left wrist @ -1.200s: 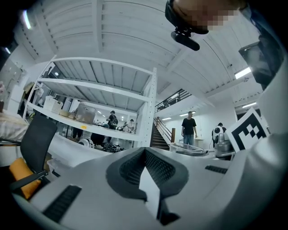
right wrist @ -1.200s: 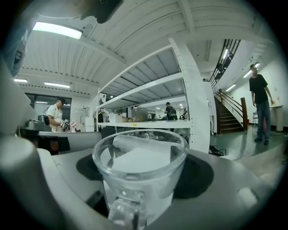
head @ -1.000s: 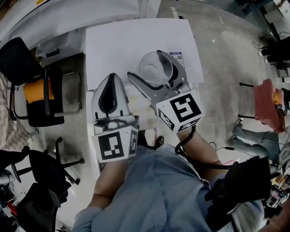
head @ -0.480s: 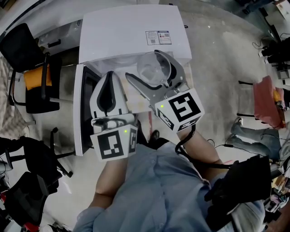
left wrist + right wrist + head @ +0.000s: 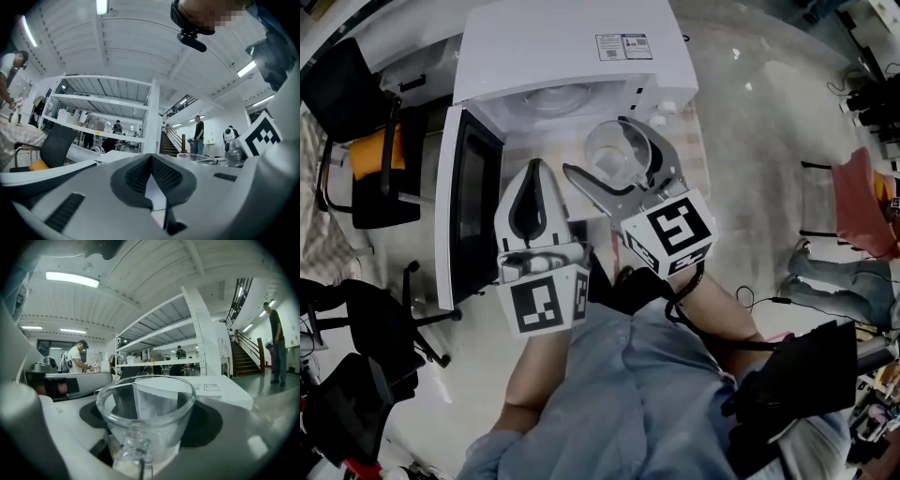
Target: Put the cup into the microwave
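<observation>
Presently, entries as my feeds give them, every place taken from the microwave (image 5: 562, 42). Item: microwave, a white box with a label (image 5: 622, 46) on its top, its cavity facing me and the pale turntable (image 5: 553, 97) showing inside. Item: door (image 5: 472, 202), swung wide on the microwave's left side, its dark window seen nearly edge-on. Item: cup (image 5: 619, 148), clear glass, upright with its mouth up and its long axis vertical. It is just in front of the microwave's opening, toward the right end and near the knobs (image 5: 661, 112), and is not yet inside. What looks like its handle faces away from the microwave, back toward the gripper body. Item: right gripper (image 5: 612, 159), fingers spread wide and clasped round the cup's wall, one on each side, pointing at the microwave's front. Item: left gripper (image 5: 534, 171), fingers pressed together with nothing between them, in front of the microwave's opening on the door side, near the door. Relation that matters: the cavity lies ahead of the cup along the right gripper's pointing line. I judge it also lies lower, since the right gripper view looks over the microwave's top past the glass. The right hand is the loaded one and the one to go in. I reckon the coming move is a drop and a push forward, eased toward the door side to miss the knobs. The risk I see is the cup's lip catching the opening's upper edge.
</observation>
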`<state>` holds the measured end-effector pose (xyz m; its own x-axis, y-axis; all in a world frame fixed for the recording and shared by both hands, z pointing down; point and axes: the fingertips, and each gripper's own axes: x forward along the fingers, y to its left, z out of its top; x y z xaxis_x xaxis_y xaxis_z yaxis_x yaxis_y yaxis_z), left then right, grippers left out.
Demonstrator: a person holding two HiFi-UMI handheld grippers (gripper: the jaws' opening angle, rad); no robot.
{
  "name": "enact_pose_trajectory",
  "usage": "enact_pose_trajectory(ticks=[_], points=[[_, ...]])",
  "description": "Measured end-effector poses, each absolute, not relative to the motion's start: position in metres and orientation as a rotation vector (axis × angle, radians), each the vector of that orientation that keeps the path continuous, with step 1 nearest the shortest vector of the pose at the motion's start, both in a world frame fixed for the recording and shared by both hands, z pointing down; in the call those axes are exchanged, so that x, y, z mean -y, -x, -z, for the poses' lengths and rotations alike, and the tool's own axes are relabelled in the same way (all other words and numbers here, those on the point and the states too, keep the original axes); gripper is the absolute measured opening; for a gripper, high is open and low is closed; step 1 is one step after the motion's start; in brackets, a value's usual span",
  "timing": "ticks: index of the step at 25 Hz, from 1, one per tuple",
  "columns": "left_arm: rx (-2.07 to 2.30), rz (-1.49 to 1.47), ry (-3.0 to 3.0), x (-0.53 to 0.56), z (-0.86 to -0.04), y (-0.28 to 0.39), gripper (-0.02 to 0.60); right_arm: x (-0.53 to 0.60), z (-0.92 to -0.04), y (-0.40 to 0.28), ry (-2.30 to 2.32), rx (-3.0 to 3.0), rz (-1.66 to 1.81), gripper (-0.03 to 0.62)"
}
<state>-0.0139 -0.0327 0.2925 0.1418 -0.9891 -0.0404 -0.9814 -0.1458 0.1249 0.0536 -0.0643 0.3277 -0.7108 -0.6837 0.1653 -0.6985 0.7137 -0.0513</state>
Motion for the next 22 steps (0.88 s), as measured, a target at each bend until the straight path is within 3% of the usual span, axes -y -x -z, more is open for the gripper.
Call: enact_pose_trajectory(ticks=[14, 22], points=[[2.023, 0.171, -2.308, 0.073, -0.393, 0.030, 0.006, 0.095, -0.446, -0.047, -1.140, 2.730, -0.225, 0.400], [2.065, 0.174, -2.341, 0.097, -0.396, 0.043, 0.006, 0.115, -0.458, -0.037, -1.119, 2.717, -0.252, 0.402]])
